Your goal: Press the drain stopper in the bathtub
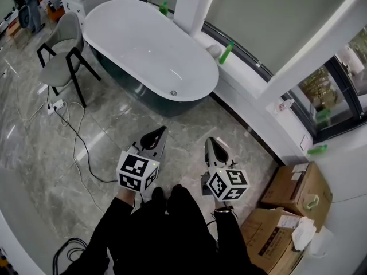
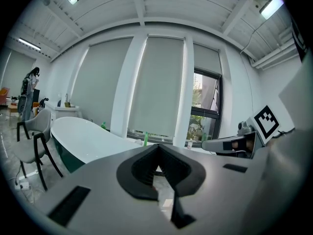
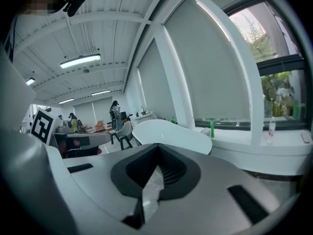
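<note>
**Claws.** The left claw (image 2: 157, 147) is pressed together at the tips with nothing between them. The right claw (image 3: 156, 146) is likewise closed and empty. Both are held low in front of the person, pointing toward the tub and well apart from it.

**Task item.** The drain stopper (image 1: 174, 93) is a small round metallic cap on the floor of the bathtub (image 1: 143, 44), at the end nearest us and below the rim. We judge it rigid and smooth, likely a sprung push type, though its finish is too small to confirm. It calls for no grasp. A closed tip should bear straight down on the centre of the cap. An off-centre push risks skidding onto the glossy white basin, which looks hard and slippery.

**Surface.** The floor (image 1: 109, 125) is polished grey stone tile, reflective and probably slick. A cable (image 1: 77, 139) trails across it toward the person's feet.

**Room.** A grey chair (image 1: 60, 62) stands just beside the tub's left flank. Green bottles (image 1: 227, 52) stand on the window ledge behind the tub. Cardboard boxes (image 1: 295, 196) are stacked at the right wall.
</note>
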Tool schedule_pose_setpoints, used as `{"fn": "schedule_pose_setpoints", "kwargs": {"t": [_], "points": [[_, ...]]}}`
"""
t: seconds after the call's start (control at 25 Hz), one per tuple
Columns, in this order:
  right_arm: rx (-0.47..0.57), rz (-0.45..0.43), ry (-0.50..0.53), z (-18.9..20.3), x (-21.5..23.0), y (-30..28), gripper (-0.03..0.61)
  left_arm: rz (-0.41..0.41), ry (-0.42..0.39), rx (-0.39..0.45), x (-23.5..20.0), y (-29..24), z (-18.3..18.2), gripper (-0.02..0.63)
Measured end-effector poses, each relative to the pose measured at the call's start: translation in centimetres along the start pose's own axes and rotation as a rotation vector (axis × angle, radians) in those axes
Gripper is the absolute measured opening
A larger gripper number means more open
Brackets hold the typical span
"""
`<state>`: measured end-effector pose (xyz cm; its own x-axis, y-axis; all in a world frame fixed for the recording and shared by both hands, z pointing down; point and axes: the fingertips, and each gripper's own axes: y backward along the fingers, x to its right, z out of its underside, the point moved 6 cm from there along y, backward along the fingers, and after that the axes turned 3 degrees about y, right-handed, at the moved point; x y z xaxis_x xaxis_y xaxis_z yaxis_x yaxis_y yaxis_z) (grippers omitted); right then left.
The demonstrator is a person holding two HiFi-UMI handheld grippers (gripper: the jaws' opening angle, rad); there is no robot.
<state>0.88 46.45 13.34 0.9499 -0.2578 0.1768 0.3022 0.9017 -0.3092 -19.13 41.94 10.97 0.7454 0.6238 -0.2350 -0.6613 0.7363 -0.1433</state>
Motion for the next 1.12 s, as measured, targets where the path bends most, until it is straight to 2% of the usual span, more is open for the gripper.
{"fn": "schedule_pose_setpoints", "kwargs": {"t": [0.6,1.12], "points": [[0.002,-0.024,-0.01,-2.7,2.8,-6.1,-0.002,-0.048,0.016,-0.005,-4.1,-5.4,-1.4,0.006],[-0.045,-0.067,-0.002,-6.8,12.2,-16.5,-0.002,-0.105,0.033,-0.067,-8.0,-18.1,-2.0,0.008]]}}
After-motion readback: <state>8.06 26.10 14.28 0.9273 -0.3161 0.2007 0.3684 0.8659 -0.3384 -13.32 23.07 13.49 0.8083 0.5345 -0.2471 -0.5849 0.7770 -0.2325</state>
